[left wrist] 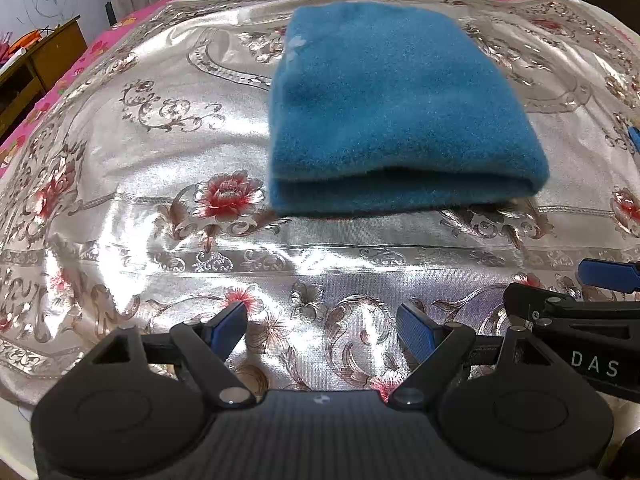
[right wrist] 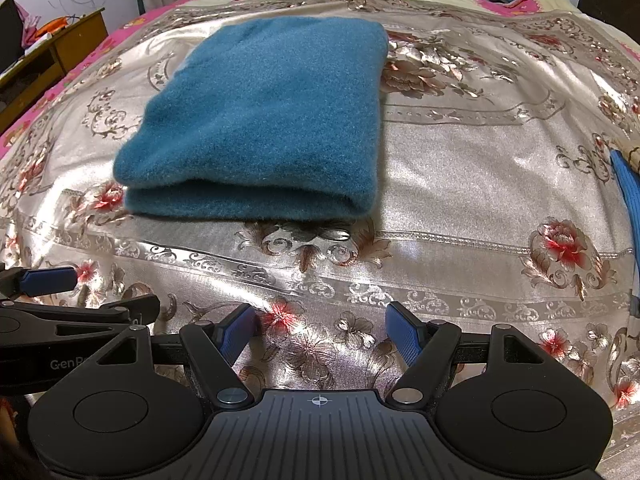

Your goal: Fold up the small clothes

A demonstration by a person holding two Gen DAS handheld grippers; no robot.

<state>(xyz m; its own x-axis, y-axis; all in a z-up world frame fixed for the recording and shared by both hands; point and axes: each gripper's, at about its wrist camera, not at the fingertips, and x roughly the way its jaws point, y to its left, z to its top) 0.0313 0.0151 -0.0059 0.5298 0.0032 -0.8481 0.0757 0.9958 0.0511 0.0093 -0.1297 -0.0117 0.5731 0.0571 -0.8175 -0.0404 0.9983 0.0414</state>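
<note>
A teal-blue fleece cloth [left wrist: 396,108] lies folded in a thick rectangle on the shiny floral cover, its folded edge toward me. It also shows in the right wrist view [right wrist: 264,120]. My left gripper [left wrist: 322,318] is open and empty, hovering over the cover short of the cloth's near edge. My right gripper [right wrist: 322,320] is open and empty too, short of the cloth and a little to its right. Each gripper shows at the edge of the other's view.
The silver floral cover [left wrist: 160,208] spreads over a bed with pink sheet edges. A wooden desk [left wrist: 44,60] stands at the far left. A blue strap [right wrist: 626,192] lies at the right edge. Clutter sits beyond the bed's far end.
</note>
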